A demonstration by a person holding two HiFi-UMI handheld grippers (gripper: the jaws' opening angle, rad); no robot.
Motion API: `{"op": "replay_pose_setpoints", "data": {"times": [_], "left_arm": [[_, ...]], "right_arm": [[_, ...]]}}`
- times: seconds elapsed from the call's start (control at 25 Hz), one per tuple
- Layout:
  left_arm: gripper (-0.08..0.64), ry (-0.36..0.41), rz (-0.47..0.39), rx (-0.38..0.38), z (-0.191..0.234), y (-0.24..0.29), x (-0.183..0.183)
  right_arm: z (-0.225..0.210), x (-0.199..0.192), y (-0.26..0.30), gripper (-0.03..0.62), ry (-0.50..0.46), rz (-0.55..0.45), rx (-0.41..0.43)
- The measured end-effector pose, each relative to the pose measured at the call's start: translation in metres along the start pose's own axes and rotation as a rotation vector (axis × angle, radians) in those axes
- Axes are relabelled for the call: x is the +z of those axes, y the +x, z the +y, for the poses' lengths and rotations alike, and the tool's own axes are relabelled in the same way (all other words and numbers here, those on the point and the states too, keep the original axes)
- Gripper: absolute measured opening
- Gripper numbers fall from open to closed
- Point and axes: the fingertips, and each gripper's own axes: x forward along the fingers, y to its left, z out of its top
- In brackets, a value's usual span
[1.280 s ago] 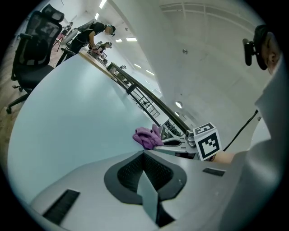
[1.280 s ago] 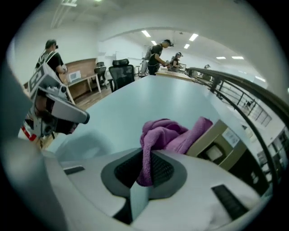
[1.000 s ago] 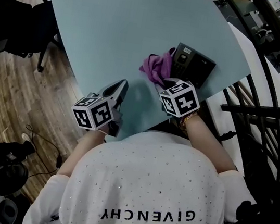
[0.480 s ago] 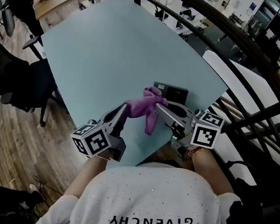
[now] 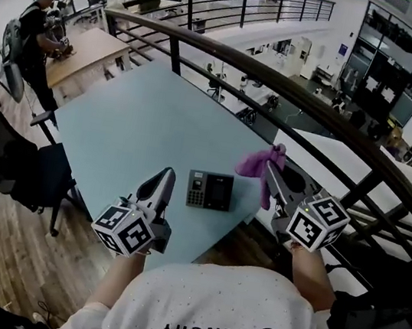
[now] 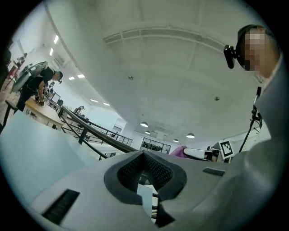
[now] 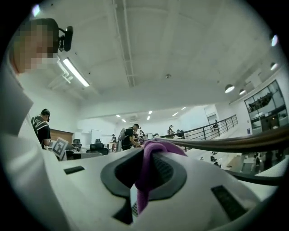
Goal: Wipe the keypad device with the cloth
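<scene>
Table (image 5: 151, 120) bears keypad device (image 5: 210, 190); right gripper (image 5: 275, 172) pinches cloth (image 5: 255, 164), left gripper (image 5: 166, 176) pressed together; shirt (image 5: 222, 309) reads GIVENCHY.

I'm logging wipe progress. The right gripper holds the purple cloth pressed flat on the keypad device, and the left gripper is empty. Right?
Not quite. The right gripper holds the purple cloth in the air, beside the keypad device and clear of it, as the head view shows. The left gripper is empty.
</scene>
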Motion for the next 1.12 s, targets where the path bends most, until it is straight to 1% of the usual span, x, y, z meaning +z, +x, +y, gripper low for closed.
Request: {"op": "replay_pose_setpoints", "data": {"times": [0.04,0.12,0.2,0.28,0.4,0.48,0.56,0.72,0.96,1.12], "left_arm": [[0.002,0.017,0.003,0.019,-0.008,0.000,-0.001],[0.002,0.027,0.012,0.057,-0.020,-0.004,-0.002],[0.002,0.015,0.025,0.065,-0.032,-0.009,-0.002],[0.002,0.009,0.046,0.066,-0.047,-0.011,-0.006],[0.002,0.001,0.085,0.077,-0.062,-0.008,-0.019],[0.002,-0.013,0.095,0.067,-0.070,-0.011,-0.031],[0.002,-0.014,0.101,0.064,-0.077,-0.017,-0.046],[0.002,-0.022,0.100,0.069,-0.093,-0.031,-0.062],[0.002,-0.036,0.098,0.086,-0.121,-0.058,-0.081],[0.002,-0.058,0.125,0.108,-0.127,-0.080,-0.101]], "right_arm": [[-0.004,-0.001,-0.012,0.026,-0.007,0.020,-0.022],[-0.010,-0.007,-0.031,0.026,-0.014,0.070,-0.070],[-0.015,-0.014,-0.046,0.026,-0.018,0.128,-0.120],[-0.020,-0.019,-0.061,0.026,-0.018,0.172,-0.141],[-0.030,-0.021,-0.077,0.025,-0.001,0.181,-0.146],[-0.035,-0.026,-0.085,0.025,0.024,0.167,-0.148],[-0.035,-0.036,-0.093,0.024,0.028,0.164,-0.148],[-0.029,-0.050,-0.110,0.022,0.004,0.178,-0.130],[-0.022,-0.065,-0.148,0.023,0.016,0.204,-0.113],[-0.014,-0.088,-0.168,0.023,0.032,0.243,-0.118]]}}
